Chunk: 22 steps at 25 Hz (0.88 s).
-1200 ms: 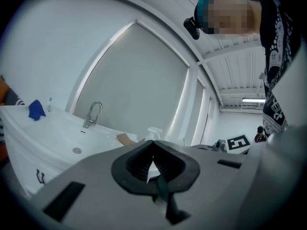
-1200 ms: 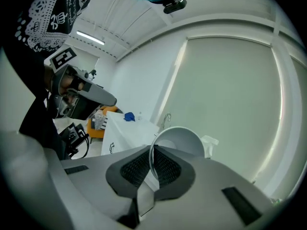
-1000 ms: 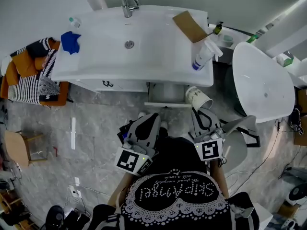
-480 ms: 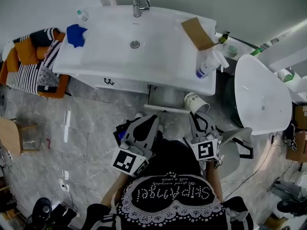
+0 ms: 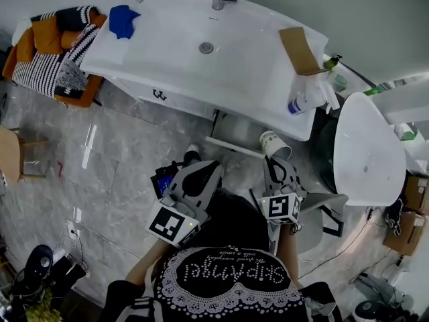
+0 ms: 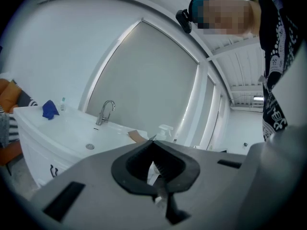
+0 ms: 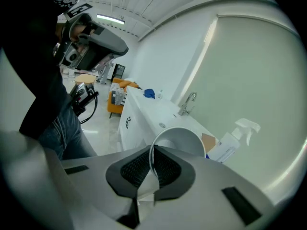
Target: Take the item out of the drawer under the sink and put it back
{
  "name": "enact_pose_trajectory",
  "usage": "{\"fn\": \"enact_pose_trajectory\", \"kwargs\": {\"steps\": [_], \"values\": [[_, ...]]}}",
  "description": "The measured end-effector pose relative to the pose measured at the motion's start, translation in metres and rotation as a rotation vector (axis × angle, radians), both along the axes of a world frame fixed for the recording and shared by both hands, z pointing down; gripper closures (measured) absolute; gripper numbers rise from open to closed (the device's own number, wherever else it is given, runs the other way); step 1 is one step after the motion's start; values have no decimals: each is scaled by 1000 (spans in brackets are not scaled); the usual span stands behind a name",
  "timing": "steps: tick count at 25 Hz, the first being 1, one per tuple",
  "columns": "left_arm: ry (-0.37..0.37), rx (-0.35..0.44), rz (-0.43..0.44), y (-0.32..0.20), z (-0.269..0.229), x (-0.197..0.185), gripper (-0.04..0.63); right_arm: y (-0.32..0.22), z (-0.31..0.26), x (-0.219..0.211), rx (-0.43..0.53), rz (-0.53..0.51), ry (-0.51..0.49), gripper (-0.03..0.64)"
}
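The person stands before the white sink [image 5: 167, 52], a gripper in each hand. The right gripper [image 5: 276, 158] has its 2 jaws pinched tight on the rim wall of a white paper cup [image 5: 273, 143]. The cup lies tilted, its mouth turned back toward the person. It hangs in the air in front of the cabinet, at 12 o'clock from the gripper's marker cube. The drawer [image 5: 231, 144] under the sink stands pulled open just at 9 o'clock from the cup, and the cup is outside it.

The left gripper [image 5: 209, 166] has its jaws closed together with nothing between them. It is held level beside the right one, pointing at the cabinet front.

On the counter, a blue cloth [image 5: 123, 19] lies at 10 o'clock from the drain. A piece of brown cardboard [image 5: 299, 49] and a spray bottle [image 5: 305, 101] sit at the right end, the bottle at 1 o'clock from the cup.

Compared with 1 second ago, the cup has dropped a little clear of the counter's front edge, which it then seemed to overlap. The grip on it is unchanged. The left gripper has hardly shifted. The head view has swung, so the sink now runs slanted, with the cloth nearer the top left corner.
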<state>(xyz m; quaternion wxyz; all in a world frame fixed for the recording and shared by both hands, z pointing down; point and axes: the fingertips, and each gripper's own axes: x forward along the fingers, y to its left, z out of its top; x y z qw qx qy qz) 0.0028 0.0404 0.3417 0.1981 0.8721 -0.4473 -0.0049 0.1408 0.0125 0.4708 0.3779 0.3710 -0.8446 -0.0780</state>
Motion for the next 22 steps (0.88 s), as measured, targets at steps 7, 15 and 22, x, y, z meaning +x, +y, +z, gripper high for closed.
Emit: {"fn": "enact_pose_trajectory", "kwargs": {"steps": [7, 15, 22], "values": [[-16, -76, -3, 9, 17, -8, 591, -13, 29, -11, -27, -54, 45, 592], [-5, 36, -81, 9, 3, -17, 591, -19, 64, -18, -89, -107, 69, 592], [-9, -12, -114, 10, 7, -28, 591, -25, 87, -23, -128, -123, 100, 592]]}}
